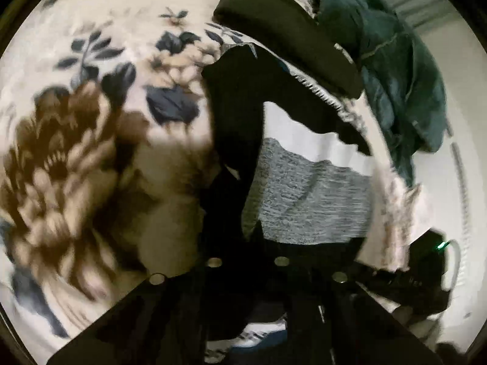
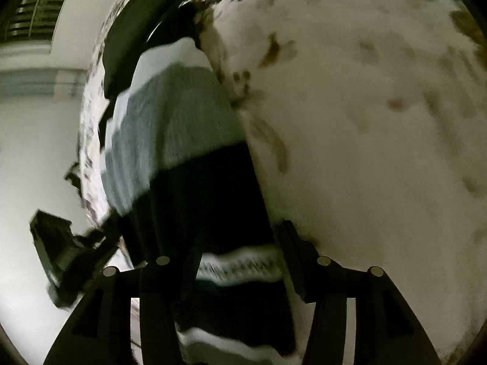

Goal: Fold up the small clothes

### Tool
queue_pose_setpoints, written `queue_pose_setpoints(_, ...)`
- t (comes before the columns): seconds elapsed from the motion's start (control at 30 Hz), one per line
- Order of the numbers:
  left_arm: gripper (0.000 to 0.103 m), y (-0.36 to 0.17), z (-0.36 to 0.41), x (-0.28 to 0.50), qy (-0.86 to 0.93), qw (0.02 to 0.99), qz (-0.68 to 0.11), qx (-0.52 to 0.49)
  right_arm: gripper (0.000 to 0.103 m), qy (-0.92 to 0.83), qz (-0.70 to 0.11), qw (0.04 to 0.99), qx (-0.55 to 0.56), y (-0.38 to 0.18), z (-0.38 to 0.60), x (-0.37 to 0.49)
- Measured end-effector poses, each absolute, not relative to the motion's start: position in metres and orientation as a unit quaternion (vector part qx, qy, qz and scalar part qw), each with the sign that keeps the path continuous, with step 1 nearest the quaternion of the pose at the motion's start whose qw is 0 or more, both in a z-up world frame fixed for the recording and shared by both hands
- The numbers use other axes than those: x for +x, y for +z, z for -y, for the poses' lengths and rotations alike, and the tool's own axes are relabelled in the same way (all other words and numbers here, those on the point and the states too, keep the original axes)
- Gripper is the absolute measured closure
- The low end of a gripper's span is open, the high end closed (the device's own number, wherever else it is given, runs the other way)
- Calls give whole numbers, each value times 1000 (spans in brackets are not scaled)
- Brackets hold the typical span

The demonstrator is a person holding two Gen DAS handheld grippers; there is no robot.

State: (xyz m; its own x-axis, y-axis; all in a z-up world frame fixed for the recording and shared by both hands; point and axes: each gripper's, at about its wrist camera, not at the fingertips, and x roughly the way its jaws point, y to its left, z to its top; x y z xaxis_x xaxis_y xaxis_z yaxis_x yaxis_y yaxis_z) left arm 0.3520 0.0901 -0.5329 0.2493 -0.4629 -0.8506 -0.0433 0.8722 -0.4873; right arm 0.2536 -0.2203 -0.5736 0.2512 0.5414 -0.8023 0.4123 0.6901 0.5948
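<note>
I am working over a bed covered by a white floral bedspread (image 1: 100, 100) printed with brown and navy flowers. The piece in hand is a small colour-block sweater (image 1: 307, 200) with black, white and heathered grey bands, lying along the bed's edge with bare pale floor beyond it. My left gripper (image 1: 249, 276) is low over the sweater's black hem end; black cloth runs down between its fingers, so I judge it clamped on the fabric, though the tips are dark and blurred. From the right wrist view the same sweater (image 2: 170, 127) stretches away from me, the grey band in the middle and the black band nearest. My right gripper (image 2: 243, 264) has its fingers set wide apart, with the sweater's black cloth and a striped white edge lying between them; I cannot tell whether it has any hold on that cloth. Past the sweater's far end a black garment (image 1: 274, 21) lies on the bedspread, and a dark teal garment (image 1: 392, 70) is heaped at the bed's edge beside it. I judge the fold barely begun: the sweater is spread long, one black sleeve crosses its chest, and no tidy folded stack shows anywhere. Both other garments look unfolded.
</note>
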Motion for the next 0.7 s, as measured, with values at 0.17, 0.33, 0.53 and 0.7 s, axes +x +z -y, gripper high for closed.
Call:
queue_pose_setpoints(0.17, 100, -545, -119, 348, -120, 748, -617, -210, 96, 16, -625, 682, 380, -580, 233, 251)
queue_pose_setpoints(0.33, 79, -526, -125, 367, -133, 734, -621, -242, 88, 43, -644, 678, 353, -563, 232, 277)
queue_pose_setpoints(0.53, 58, -521, -127, 442, -132, 750, -585, -280, 49, 45, -570, 700, 429, -550, 259, 346)
queue_pose_setpoints(0.7, 71, -542, -114, 493, -131, 747, -597, -260, 48, 76, -574, 675, 457, -573, 257, 429)
